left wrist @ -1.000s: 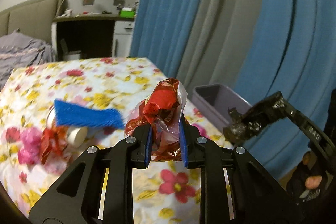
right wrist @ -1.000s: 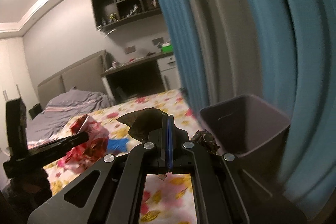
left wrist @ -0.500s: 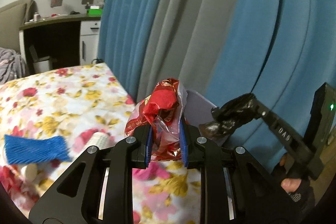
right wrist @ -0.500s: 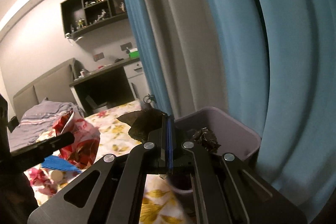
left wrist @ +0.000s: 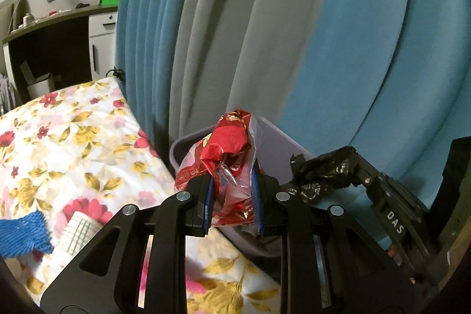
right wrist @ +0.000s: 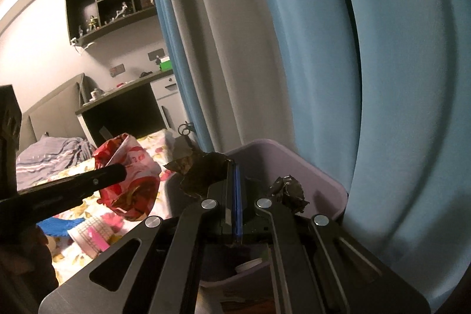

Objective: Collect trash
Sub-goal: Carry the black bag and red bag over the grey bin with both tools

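My left gripper [left wrist: 232,197] is shut on a crumpled red and clear snack wrapper [left wrist: 228,155], held over the near rim of the lilac bin [left wrist: 282,140]. The same wrapper [right wrist: 129,175] shows at the left of the right wrist view, beside the bin [right wrist: 312,167]. My right gripper [right wrist: 235,190] is shut on a crumpled black wrapper [right wrist: 203,169] that sticks out on both sides of the fingers, above the bin's opening. In the left wrist view that black wrapper [left wrist: 321,172] hangs over the bin's right side. A white cup [right wrist: 250,265] lies inside the bin.
The flowered bedspread [left wrist: 67,143] lies left of the bin, with a blue mesh cloth [left wrist: 20,231] and a white checked cup [left wrist: 75,234] on it. Blue and grey curtains [left wrist: 294,34] hang right behind the bin. A dark desk [left wrist: 53,49] stands at the far wall.
Both grippers have swung right from over the bed to the bin, each keeping its wrapper. The bin now sits directly under and behind the fingers, and the bed has slid to the left.
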A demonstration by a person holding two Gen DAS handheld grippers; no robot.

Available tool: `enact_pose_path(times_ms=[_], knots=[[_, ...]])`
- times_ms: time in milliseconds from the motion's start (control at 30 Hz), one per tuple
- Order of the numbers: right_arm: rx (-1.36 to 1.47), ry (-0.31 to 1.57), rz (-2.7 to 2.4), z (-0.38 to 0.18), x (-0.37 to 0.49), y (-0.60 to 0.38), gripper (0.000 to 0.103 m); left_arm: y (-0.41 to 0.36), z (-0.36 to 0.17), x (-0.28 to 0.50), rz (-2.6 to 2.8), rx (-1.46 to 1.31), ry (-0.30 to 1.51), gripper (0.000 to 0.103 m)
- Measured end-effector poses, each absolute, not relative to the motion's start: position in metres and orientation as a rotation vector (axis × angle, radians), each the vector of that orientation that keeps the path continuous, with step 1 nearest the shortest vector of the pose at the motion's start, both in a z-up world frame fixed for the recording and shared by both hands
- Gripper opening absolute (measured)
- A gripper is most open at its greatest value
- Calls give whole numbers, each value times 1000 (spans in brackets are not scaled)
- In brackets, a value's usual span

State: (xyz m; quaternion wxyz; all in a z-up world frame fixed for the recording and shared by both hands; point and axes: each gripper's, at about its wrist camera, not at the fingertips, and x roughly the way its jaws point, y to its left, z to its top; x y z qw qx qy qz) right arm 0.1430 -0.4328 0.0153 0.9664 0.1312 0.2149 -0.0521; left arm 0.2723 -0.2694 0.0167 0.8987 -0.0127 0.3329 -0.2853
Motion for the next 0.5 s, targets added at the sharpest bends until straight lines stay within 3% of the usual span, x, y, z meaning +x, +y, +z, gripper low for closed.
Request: enact_pose_path(times_ms=[500], knots=[[259,501,-120,-8,154,-446,1,-299,-15,309,-609,-71,799,21]])
